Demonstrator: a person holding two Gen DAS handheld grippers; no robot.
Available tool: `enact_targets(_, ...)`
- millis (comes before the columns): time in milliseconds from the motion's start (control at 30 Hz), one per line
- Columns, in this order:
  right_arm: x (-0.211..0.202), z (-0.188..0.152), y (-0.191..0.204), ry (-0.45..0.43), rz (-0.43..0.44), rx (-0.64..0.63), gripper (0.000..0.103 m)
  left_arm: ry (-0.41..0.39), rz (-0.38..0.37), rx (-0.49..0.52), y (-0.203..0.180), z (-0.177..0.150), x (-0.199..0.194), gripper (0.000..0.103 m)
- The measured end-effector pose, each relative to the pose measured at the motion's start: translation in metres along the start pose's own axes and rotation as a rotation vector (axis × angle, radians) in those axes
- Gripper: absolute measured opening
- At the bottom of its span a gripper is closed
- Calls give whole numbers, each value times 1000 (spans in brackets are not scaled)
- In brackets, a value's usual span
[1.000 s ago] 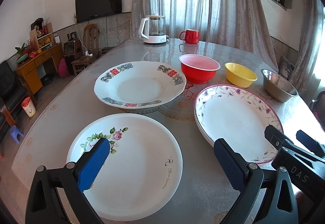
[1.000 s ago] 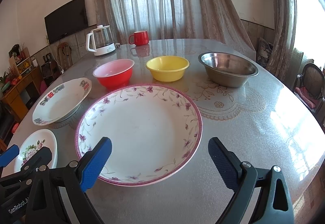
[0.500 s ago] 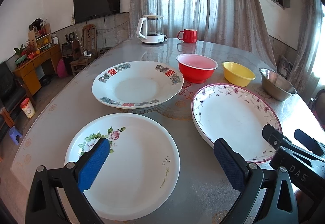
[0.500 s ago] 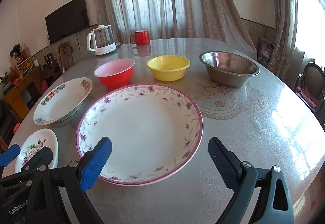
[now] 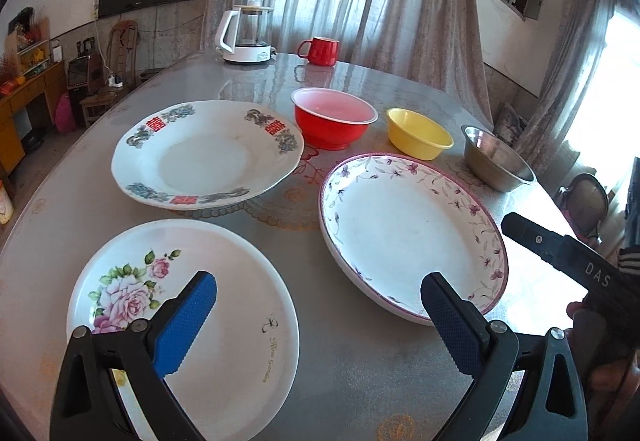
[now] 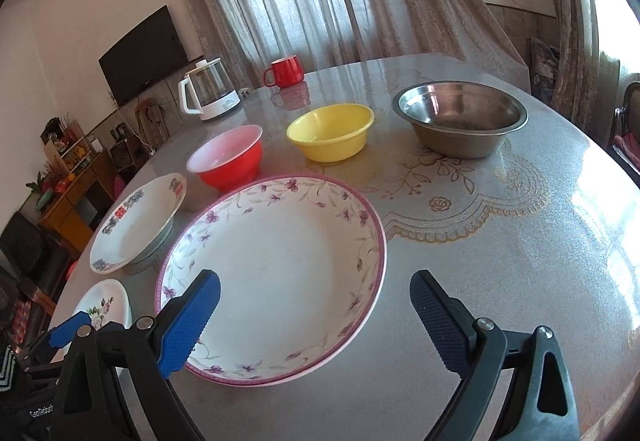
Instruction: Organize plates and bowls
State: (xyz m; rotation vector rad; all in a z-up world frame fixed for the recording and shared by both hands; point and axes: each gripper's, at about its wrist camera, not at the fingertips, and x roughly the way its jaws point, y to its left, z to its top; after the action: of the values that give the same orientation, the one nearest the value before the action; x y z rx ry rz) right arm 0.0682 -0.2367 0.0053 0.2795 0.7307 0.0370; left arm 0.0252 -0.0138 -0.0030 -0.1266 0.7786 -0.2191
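Three plates lie on the table: a rose plate (image 5: 192, 305) near left, a red-and-blue patterned plate (image 5: 206, 155) behind it, and a purple-flower plate (image 5: 408, 225) (image 6: 280, 265) at right. Behind stand a red bowl (image 5: 334, 117) (image 6: 230, 157), a yellow bowl (image 5: 418, 133) (image 6: 330, 131) and a steel bowl (image 5: 496, 157) (image 6: 460, 117). My left gripper (image 5: 320, 317) is open and empty, hovering over the rose plate's right side. My right gripper (image 6: 314, 321) is open and empty over the purple-flower plate's near edge.
A white kettle (image 5: 246, 37) (image 6: 208, 95) and a red mug (image 5: 320, 51) (image 6: 284, 71) stand at the table's far side. The round table (image 6: 500, 241) has bare surface to the right of the purple-flower plate. Chairs and a TV stand lie beyond the edges.
Both grippers have tilted and shifted slightly; the right wrist view has rolled left and moved closer to the purple-flower plate. No dish has moved. Both stay open.
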Motion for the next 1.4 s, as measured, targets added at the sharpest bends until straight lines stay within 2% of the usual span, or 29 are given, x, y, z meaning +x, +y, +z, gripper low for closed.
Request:
enact_targets(167,11,18,-24,21,10,20,95,40,-51,-18,6,19,12,99)
enact_targets(267,25,23,-31,59,22,7,75,65,-62,8,6,30,21,82)
enact_targets(333,37,24,-36,90,18,5,56,93,-67,2,7,36,29,70)
enact_targets(400,49,24,-40,121,11,9,44,128,-76,-5,8,40,39,66)
enact_targets(467,59,24,-44,140,14,20,40,167,-96,-10,8,43,50,59)
enact_targets(533,65,23,-46,149,4,21,34,189,-94,11,5,46,60,48)
enact_targets(733,73,25,-46,179,37,-2,32,229,-98,74,-3,51,82,35)
enact_targets(967,75,26,-42,189,58,-49,32,253,-81,120,-8,52,98,33)
enact_targets(1067,75,25,-39,184,57,-79,32,242,-63,162,-12,50,99,32)
enact_targets(1233,76,23,-29,181,52,-132,33,225,-71,170,-11,47,98,32)
enact_targets(1400,76,27,-43,206,131,-36,33,211,-67,161,-12,44,91,32)
